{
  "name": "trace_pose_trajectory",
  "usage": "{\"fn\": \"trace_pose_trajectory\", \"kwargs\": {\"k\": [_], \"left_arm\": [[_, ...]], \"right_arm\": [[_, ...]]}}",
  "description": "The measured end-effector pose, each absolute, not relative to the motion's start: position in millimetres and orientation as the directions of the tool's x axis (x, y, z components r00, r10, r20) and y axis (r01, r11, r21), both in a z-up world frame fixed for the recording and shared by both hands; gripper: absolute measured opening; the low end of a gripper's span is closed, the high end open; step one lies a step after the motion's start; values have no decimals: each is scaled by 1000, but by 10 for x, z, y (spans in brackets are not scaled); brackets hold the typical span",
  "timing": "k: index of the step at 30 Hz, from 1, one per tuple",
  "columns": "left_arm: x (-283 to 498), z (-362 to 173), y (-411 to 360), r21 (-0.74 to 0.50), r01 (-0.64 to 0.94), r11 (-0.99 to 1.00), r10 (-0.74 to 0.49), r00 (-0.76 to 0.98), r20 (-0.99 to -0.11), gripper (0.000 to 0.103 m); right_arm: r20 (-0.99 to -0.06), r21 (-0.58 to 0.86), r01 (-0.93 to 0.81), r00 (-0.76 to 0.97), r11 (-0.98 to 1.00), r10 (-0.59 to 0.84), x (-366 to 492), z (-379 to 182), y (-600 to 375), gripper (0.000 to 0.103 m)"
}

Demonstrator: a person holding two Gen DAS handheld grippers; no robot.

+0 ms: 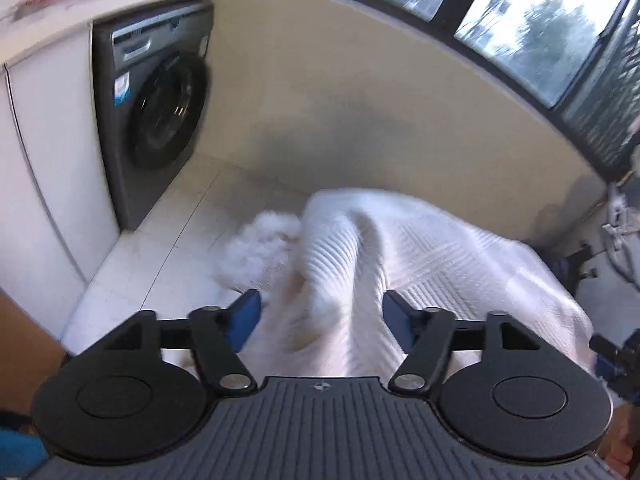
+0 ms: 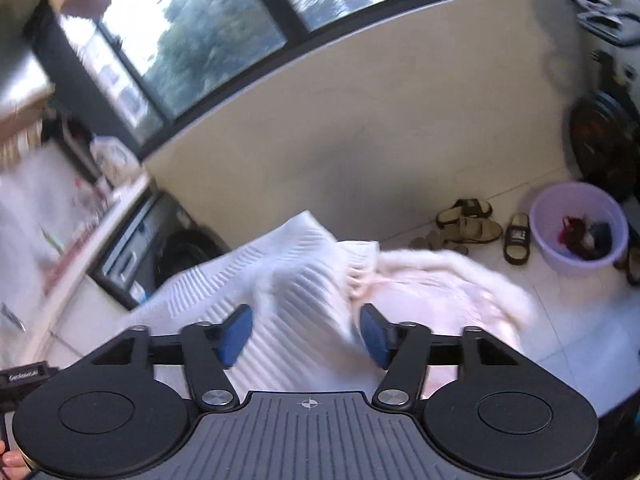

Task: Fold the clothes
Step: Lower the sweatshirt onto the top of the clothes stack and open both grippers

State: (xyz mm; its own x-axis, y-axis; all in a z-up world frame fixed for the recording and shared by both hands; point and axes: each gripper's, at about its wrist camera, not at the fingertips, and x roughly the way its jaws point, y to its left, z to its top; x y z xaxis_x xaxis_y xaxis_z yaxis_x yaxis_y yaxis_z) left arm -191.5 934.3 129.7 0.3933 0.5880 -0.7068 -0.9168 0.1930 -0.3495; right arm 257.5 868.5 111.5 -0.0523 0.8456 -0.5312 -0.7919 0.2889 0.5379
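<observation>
White ribbed cloth (image 1: pixel 400 264) released, both grippers' jaws spread, pinching nothing.
Risk: unrestrained fabric and pink garment (image 2: pixel 440 284) slump floorwards, undoing the fold.

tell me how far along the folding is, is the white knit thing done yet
Not done. The white ribbed garment lies bunched in a ridge, with its fluffy trim spilling out. Nothing is in hand: the left gripper and right gripper stand open over the cloth. Flattening and folding remain.
</observation>
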Motion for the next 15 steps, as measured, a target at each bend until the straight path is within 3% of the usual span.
{"fn": "trace_pose_trajectory", "kwargs": {"k": [3, 6, 8, 9, 10, 11, 12, 15], "left_arm": [[-2199, 1376, 9118, -398, -887, 235, 572, 457, -681, 87], [-2279, 1249, 8926, -430, -866, 253, 521, 497, -694, 87], [-2234, 1182, 8865, -417, -874, 249, 538, 483, -691, 81], [-2211, 1148, 8835, -410, -878, 247, 546, 475, -690, 63], [-2189, 1115, 8804, -403, -882, 244, 555, 468, -688, 36], [-2166, 1081, 8774, -397, -886, 242, 563, 461, -686, 26], [-2146, 1062, 8753, -396, -887, 239, 571, 458, -681, 15], [-2191, 1288, 8765, -429, -864, 262, 625, 491, -607, 11]], "right_arm": [[-514, 591, -744, -48, 313, 857, 2649, 1014, 8216, 67], [-525, 644, -689, -79, 334, 848, 2677, 822, 8016, 67], [-529, 650, -675, -74, 349, 845, 2586, 740, 7981, 53], [-532, 653, -668, -71, 356, 844, 2541, 699, 7964, 44], [-534, 656, -661, -68, 363, 843, 2495, 657, 7947, 23], [-537, 659, -654, -65, 370, 841, 2450, 616, 7930, 13], [-537, 657, -653, -54, 377, 842, 2414, 625, 7934, 12], [-469, 648, -687, -19, 329, 883, 2275, 883, 7845, 8]]}}
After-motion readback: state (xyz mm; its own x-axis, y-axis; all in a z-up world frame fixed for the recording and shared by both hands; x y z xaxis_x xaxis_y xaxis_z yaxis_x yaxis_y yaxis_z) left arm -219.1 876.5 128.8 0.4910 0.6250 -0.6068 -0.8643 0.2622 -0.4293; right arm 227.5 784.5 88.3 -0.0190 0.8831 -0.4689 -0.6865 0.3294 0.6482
